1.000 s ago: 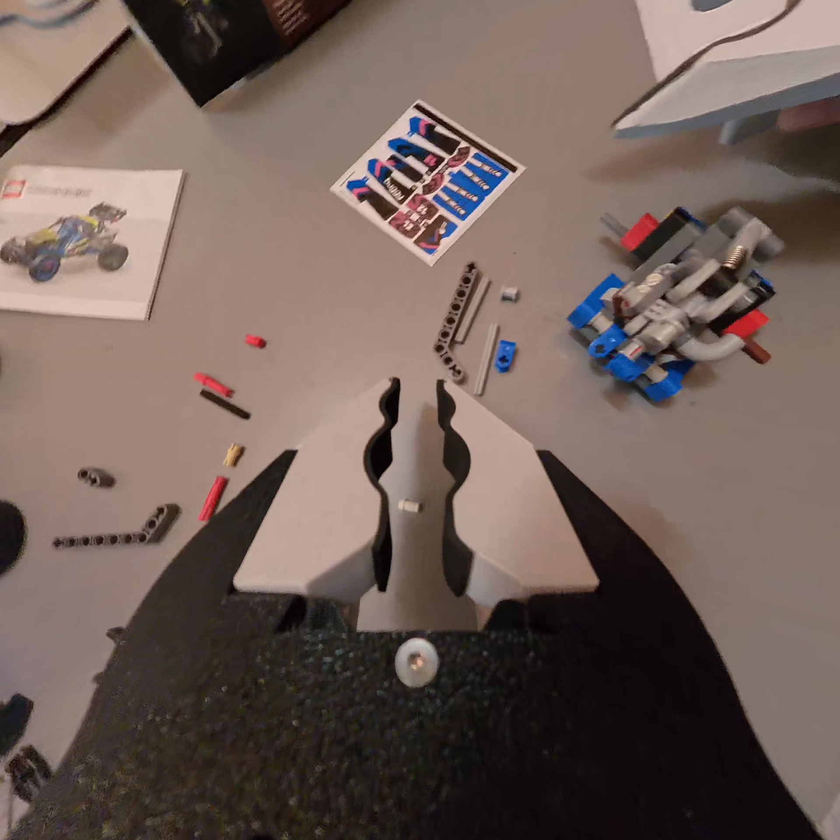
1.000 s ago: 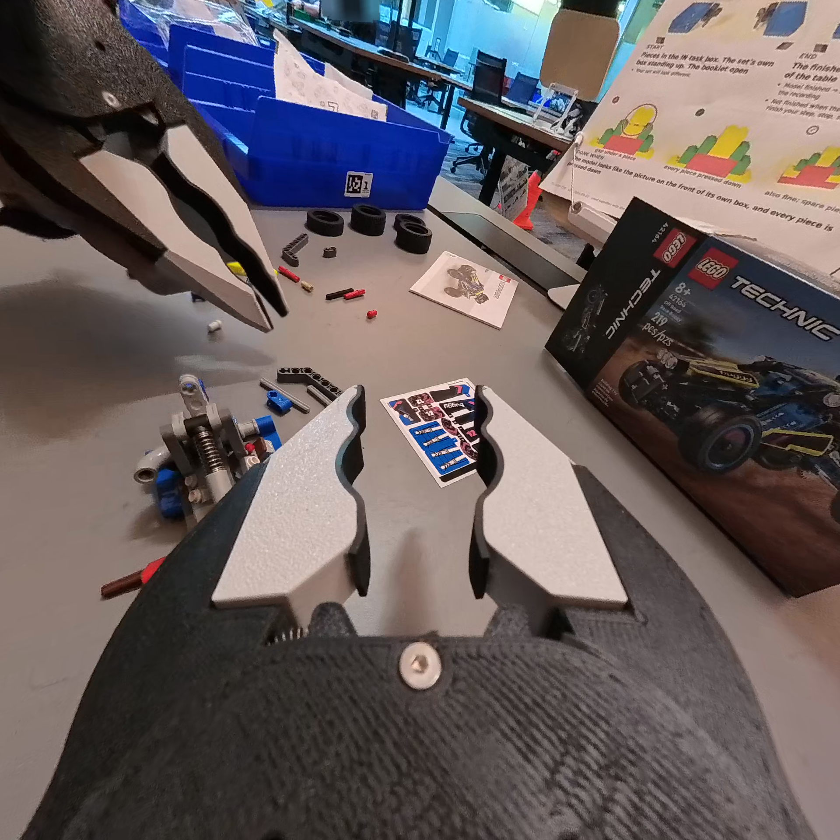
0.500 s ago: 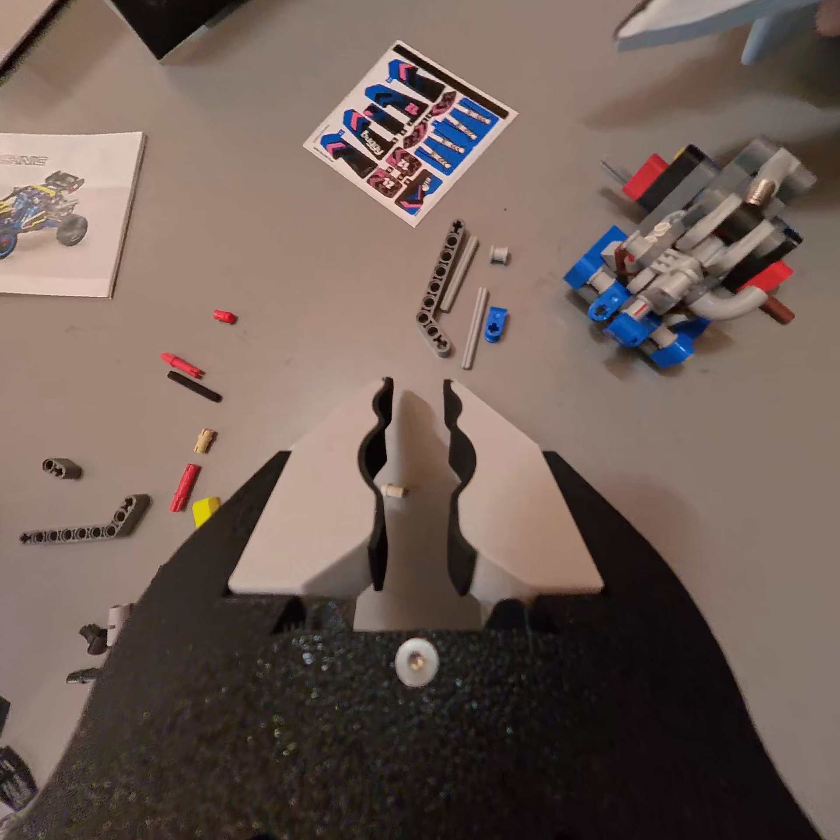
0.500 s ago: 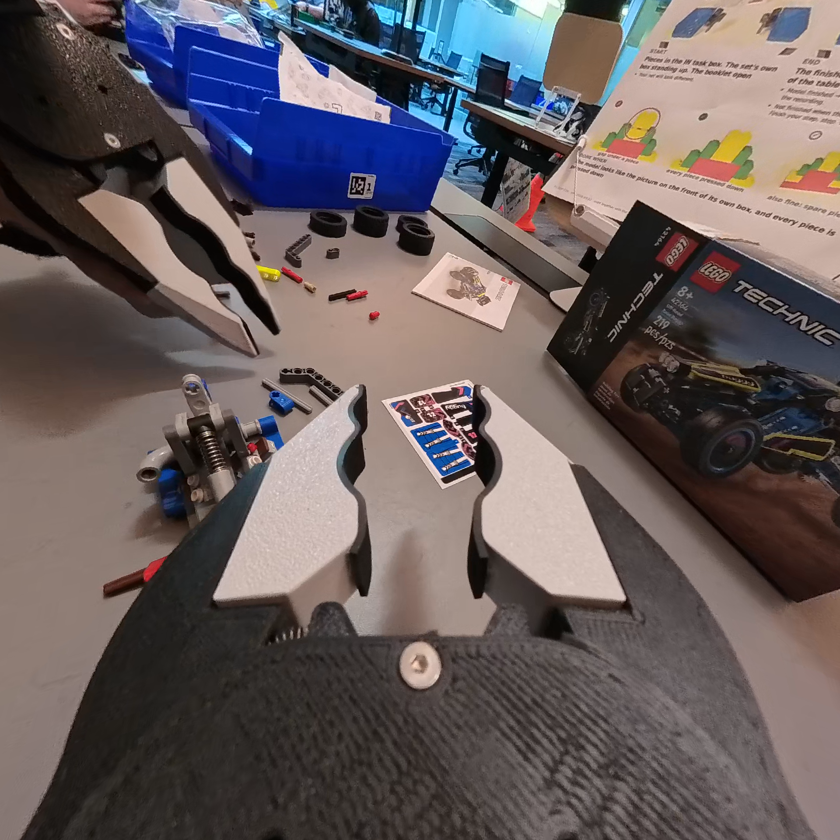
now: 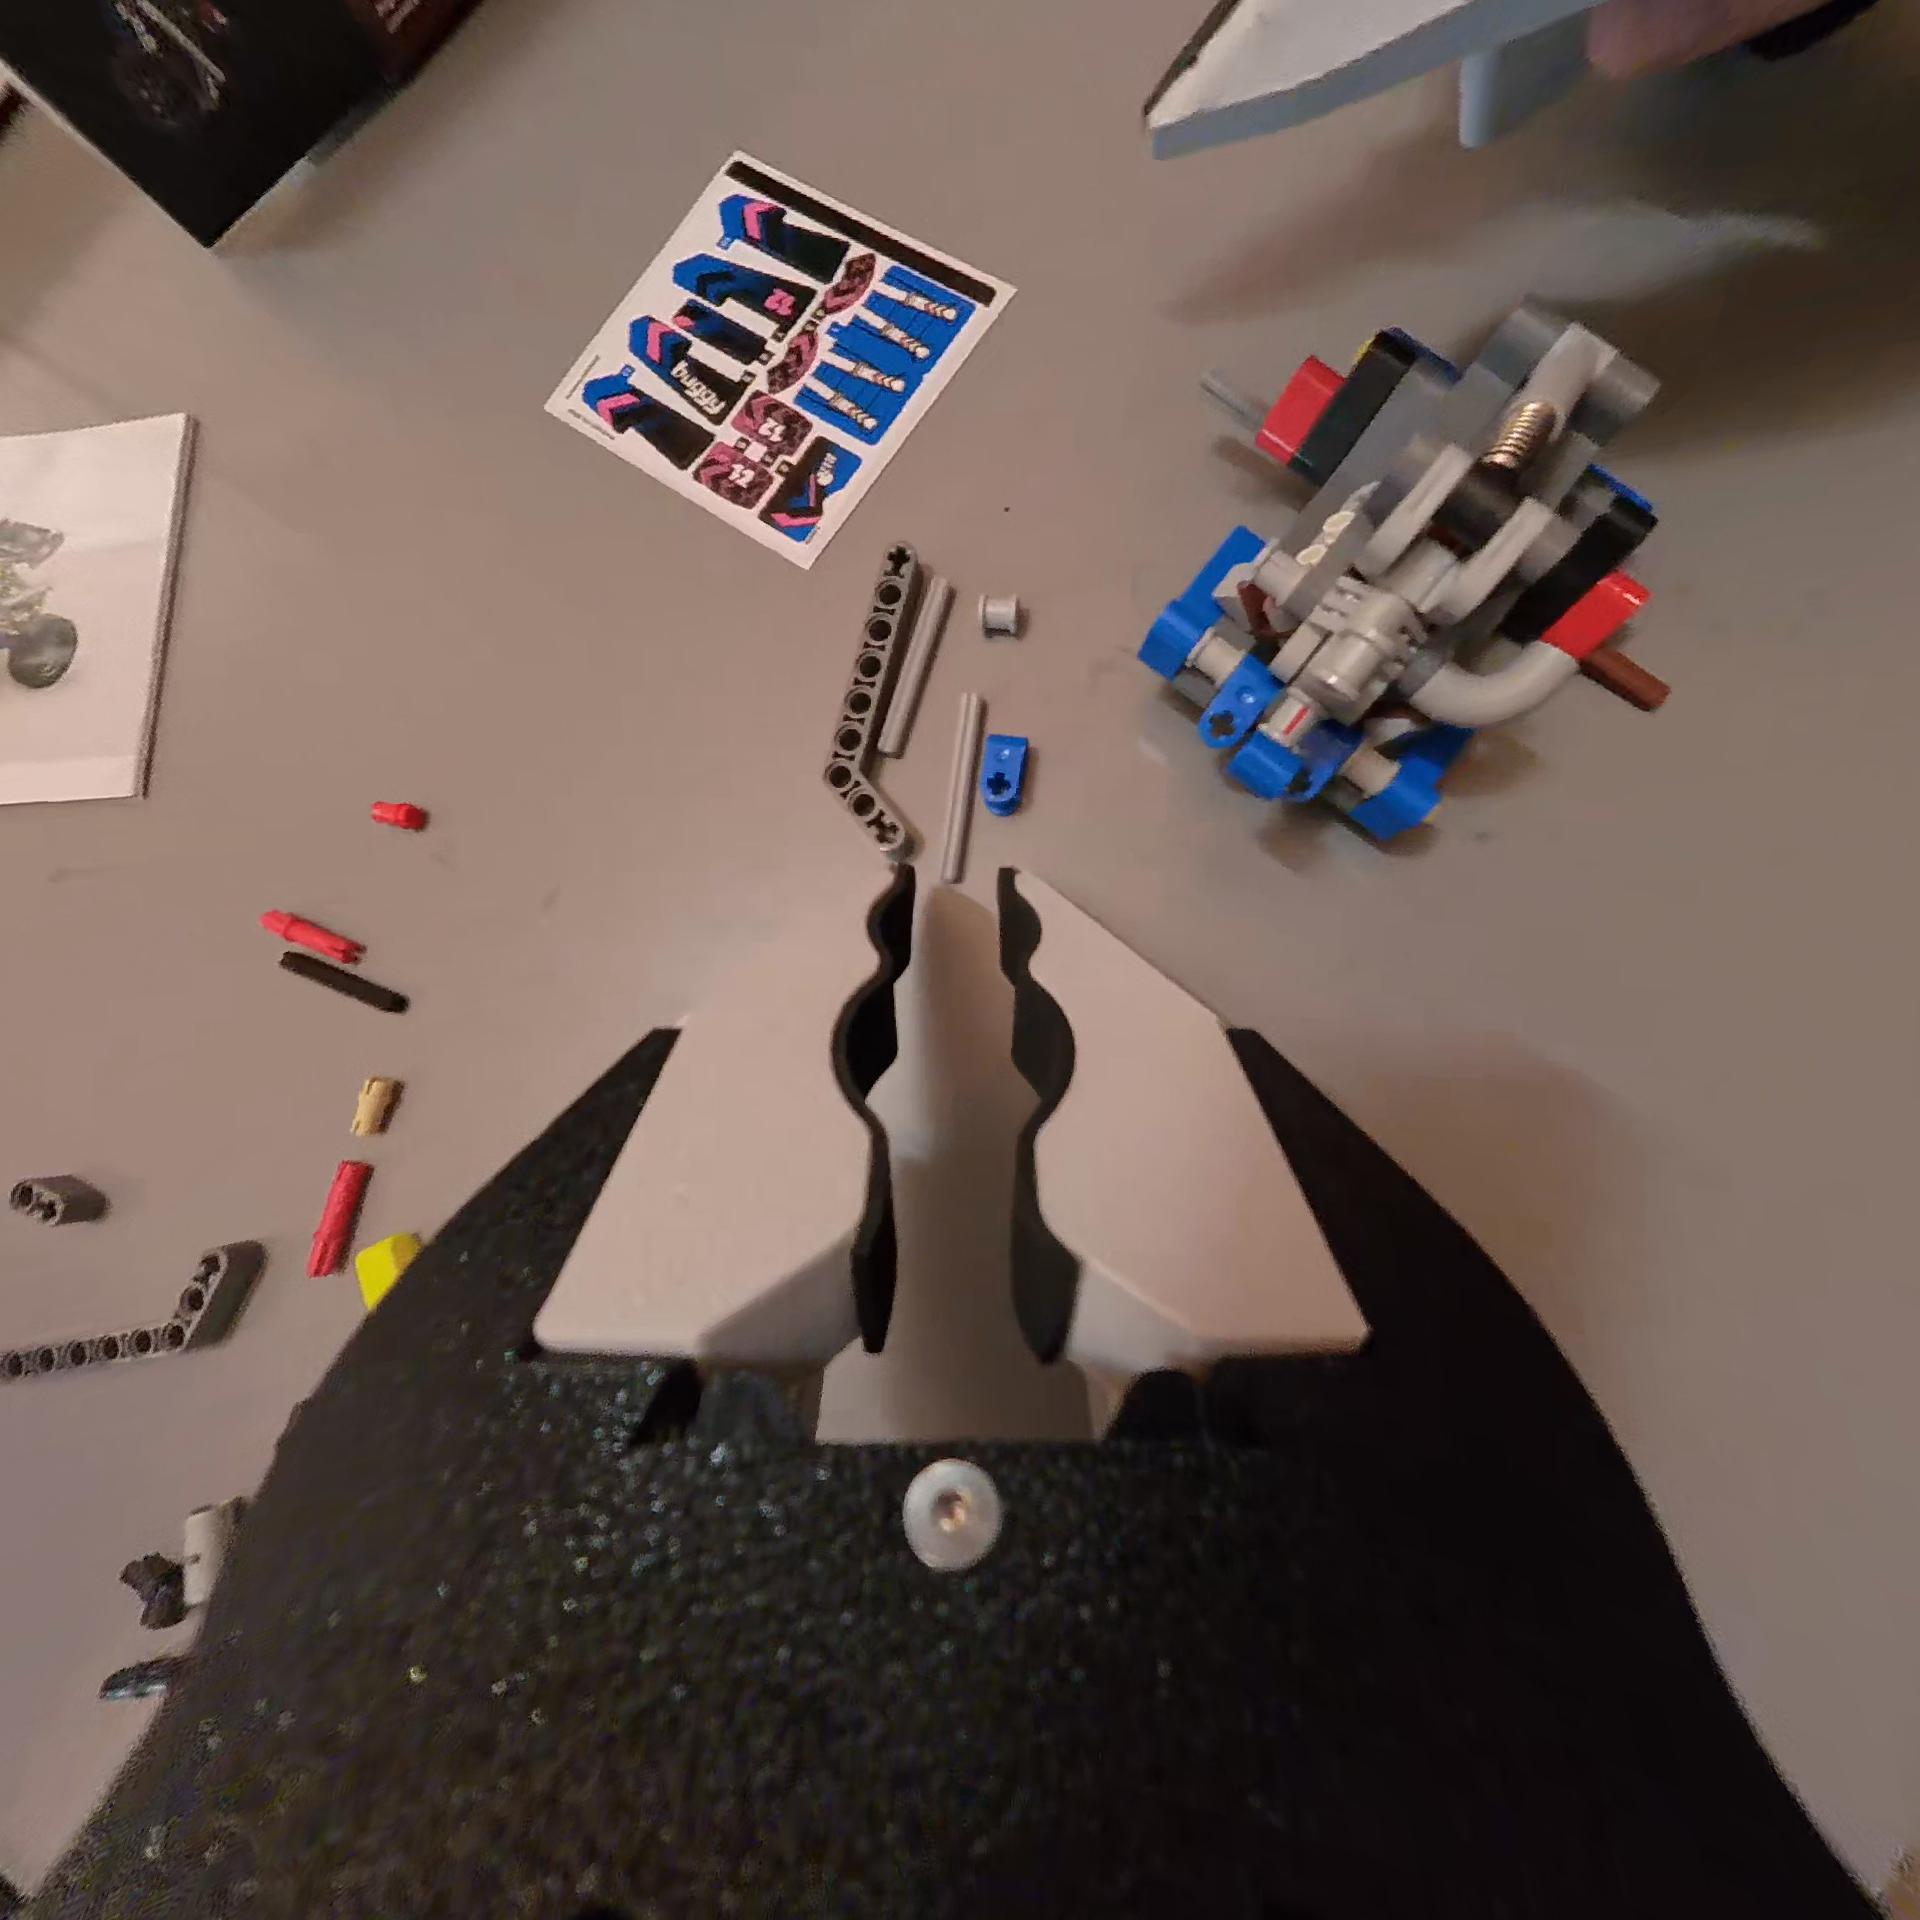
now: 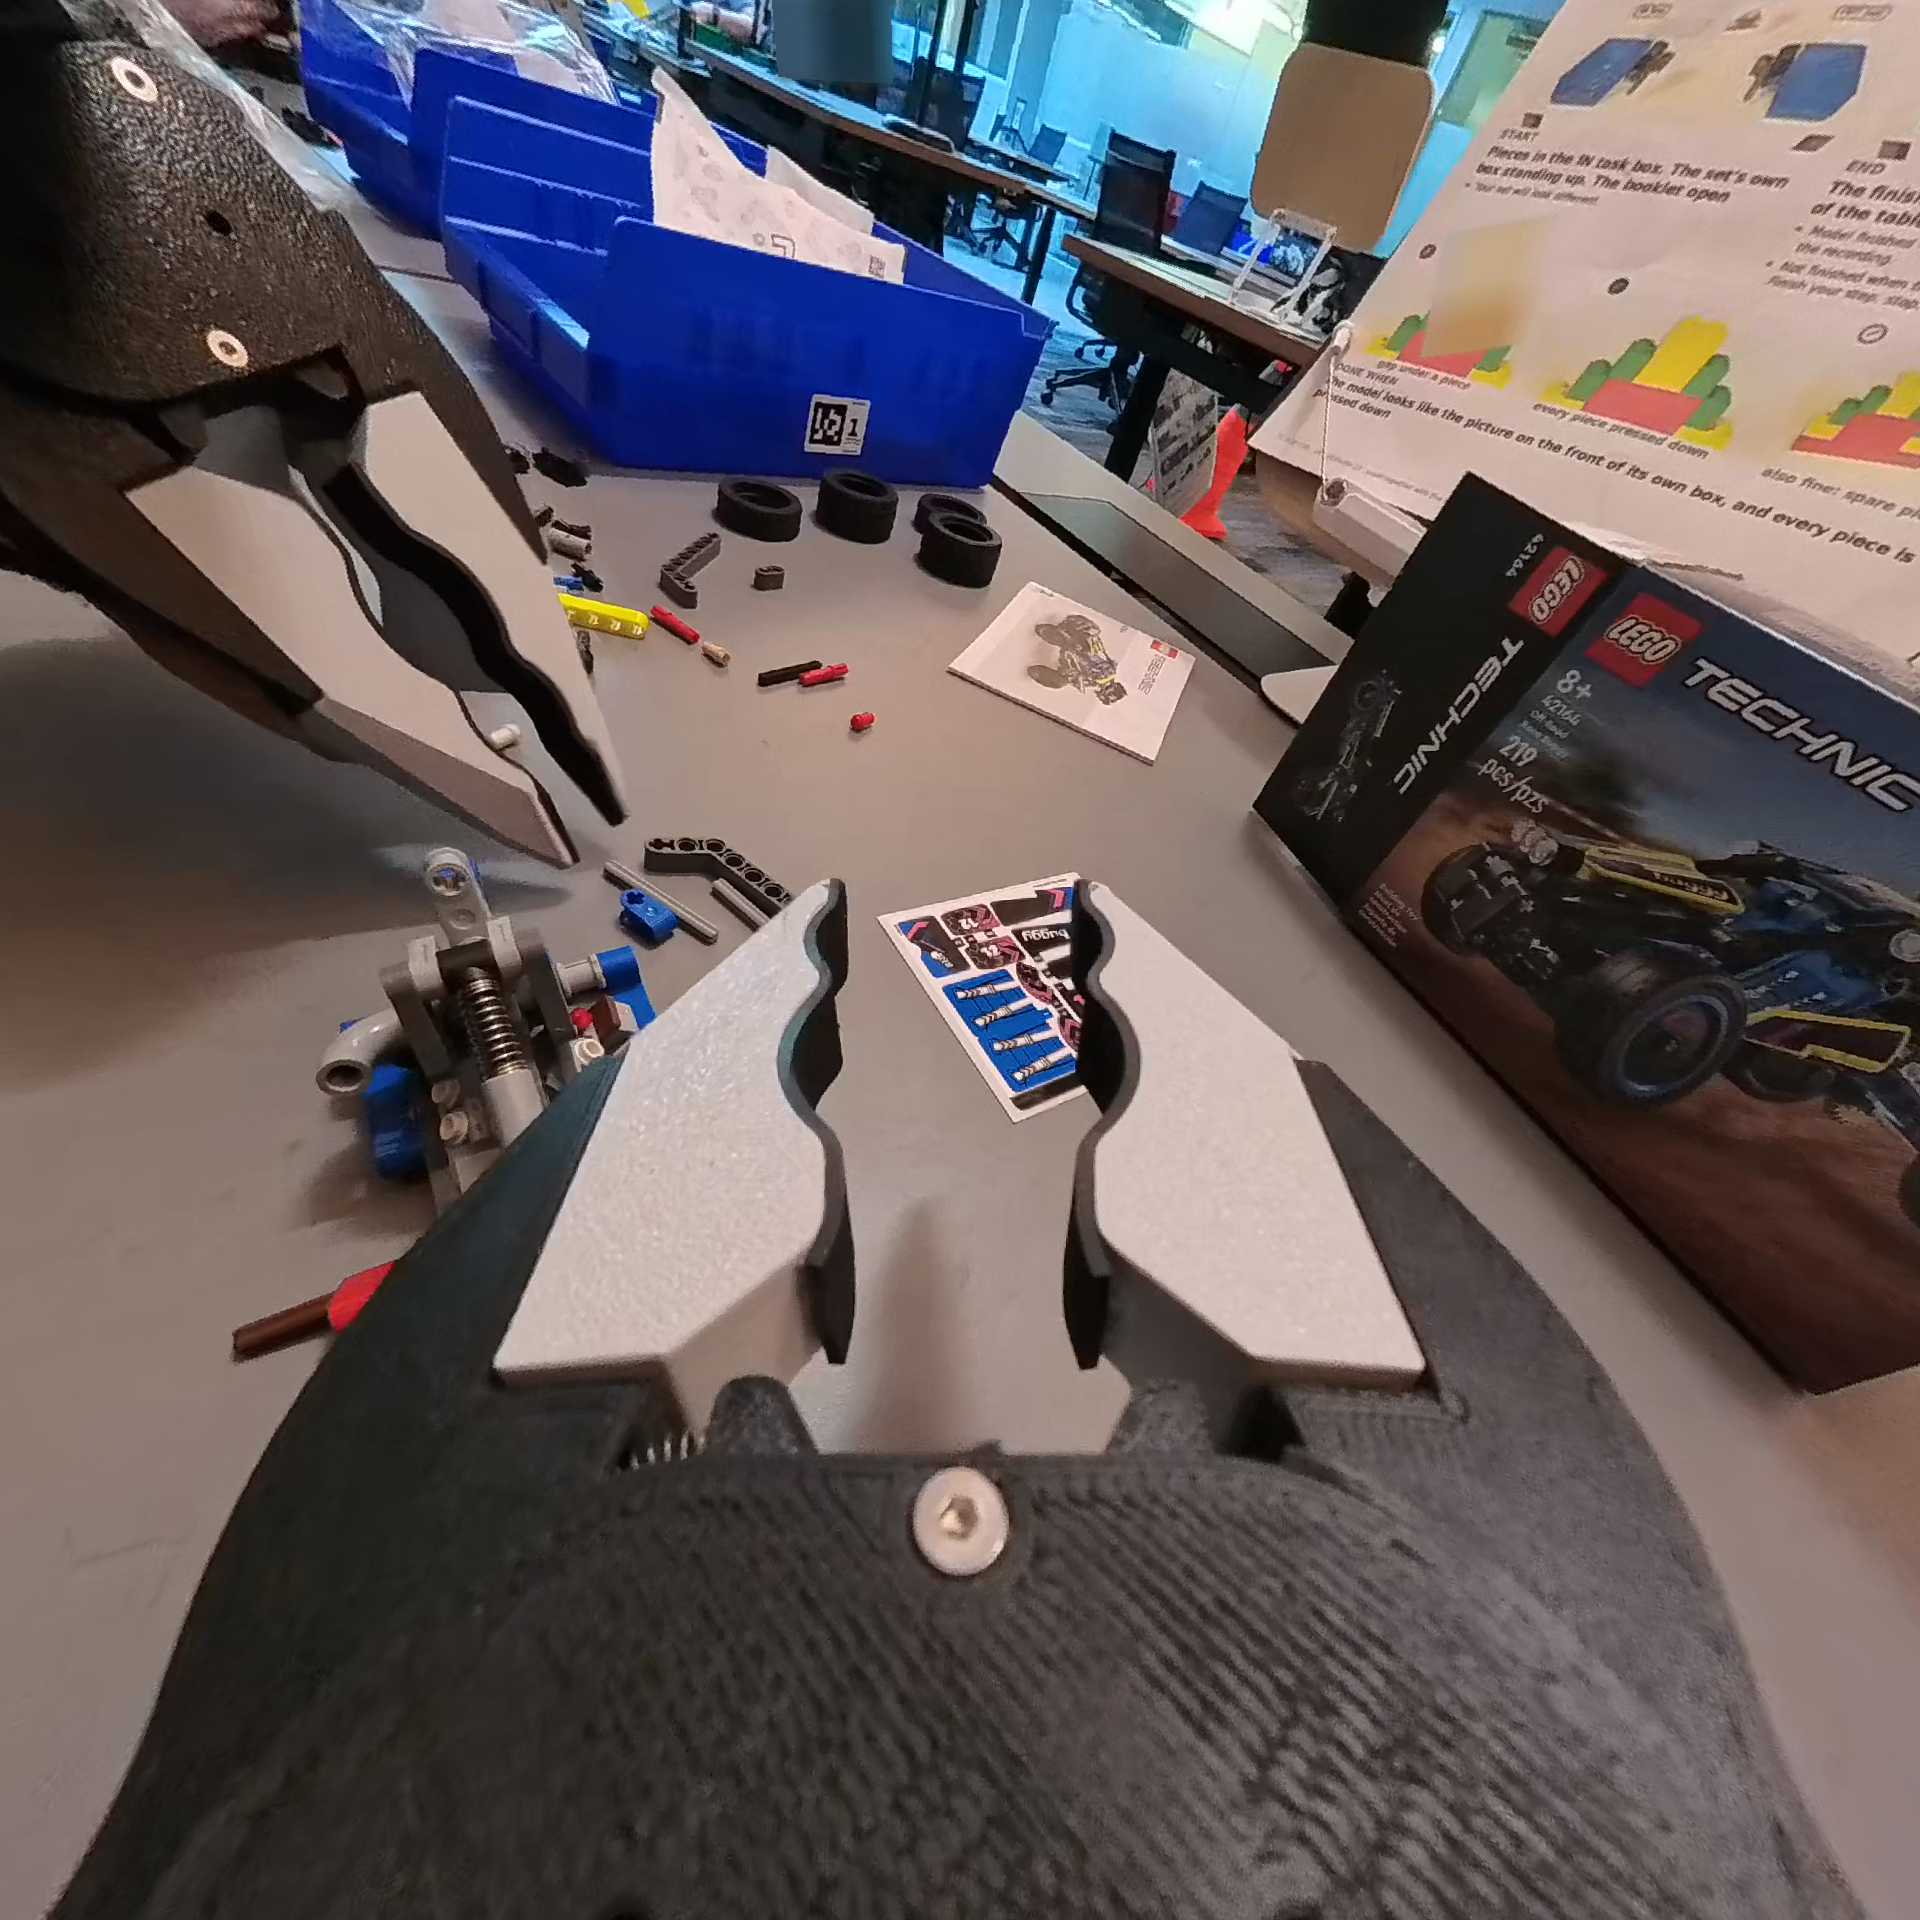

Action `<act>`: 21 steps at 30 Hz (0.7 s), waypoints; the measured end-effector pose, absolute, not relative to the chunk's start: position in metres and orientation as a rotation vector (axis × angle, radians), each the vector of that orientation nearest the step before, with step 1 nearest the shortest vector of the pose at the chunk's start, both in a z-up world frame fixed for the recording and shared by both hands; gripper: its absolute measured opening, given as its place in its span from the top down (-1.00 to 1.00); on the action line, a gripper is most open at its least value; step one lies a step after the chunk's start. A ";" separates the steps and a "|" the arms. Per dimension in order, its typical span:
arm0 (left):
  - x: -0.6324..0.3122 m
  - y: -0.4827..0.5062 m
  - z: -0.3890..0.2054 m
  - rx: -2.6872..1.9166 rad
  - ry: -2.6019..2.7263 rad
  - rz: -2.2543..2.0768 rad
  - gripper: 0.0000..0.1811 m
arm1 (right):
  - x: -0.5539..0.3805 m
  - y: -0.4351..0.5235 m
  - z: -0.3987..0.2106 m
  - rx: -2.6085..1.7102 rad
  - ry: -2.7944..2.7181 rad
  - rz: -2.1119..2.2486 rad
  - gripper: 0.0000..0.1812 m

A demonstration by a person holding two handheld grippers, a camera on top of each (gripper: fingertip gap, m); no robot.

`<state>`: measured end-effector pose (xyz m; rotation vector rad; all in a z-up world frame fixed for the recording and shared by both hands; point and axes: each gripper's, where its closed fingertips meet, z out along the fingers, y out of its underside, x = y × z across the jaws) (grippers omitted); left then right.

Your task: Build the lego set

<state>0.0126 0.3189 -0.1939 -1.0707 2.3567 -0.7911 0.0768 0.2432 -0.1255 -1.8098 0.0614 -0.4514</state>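
Note:
The blue, grey and black partial model (image 5: 1392, 613) lies on the grey table; it also shows in the right wrist view (image 6: 468, 1029). Left of it lie a dark grey bent beam (image 5: 873, 707), two grey axles (image 5: 961, 784), a blue connector (image 5: 1003, 774) and a grey bushing (image 5: 1001, 613). My left gripper (image 5: 954, 881) hovers with its tips just short of the beam's bent end, jaws a narrow gap apart, nothing held. In the right wrist view it (image 6: 592, 836) hangs above these parts. My right gripper (image 6: 956, 904) is open and empty, pointing at the sticker sheet (image 6: 997, 987).
The set's box (image 6: 1610, 883) stands at the right. A booklet (image 6: 1081, 670), black tyres (image 6: 857, 504) and blue bins (image 6: 727, 343) lie farther back. Red, black, tan and yellow small parts (image 5: 312, 935) and another bent beam (image 5: 135, 1320) are scattered left of my left gripper. The gap from one gripper's tips to the other's is roughly 12 cm.
My left gripper has moved forward, closer to the bent beam and axles. The small white piece seen between its fingers no longer shows in its view. The right gripper has hardly moved.

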 end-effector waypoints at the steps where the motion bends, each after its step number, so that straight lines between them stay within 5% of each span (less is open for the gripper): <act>1: 0.012 0.319 -0.196 -1.074 2.367 -0.781 0.86 | 0.076 0.243 -0.125 -1.806 0.062 -0.449 0.55; 15: 0.021 0.321 -0.201 -1.192 2.275 -0.794 0.99 | 0.065 0.248 -0.120 -1.783 0.002 -0.429 0.55; 21: 0.020 0.323 -0.160 -1.250 2.133 -0.891 0.99 | 0.049 0.251 -0.105 -1.704 -0.116 -0.455 0.52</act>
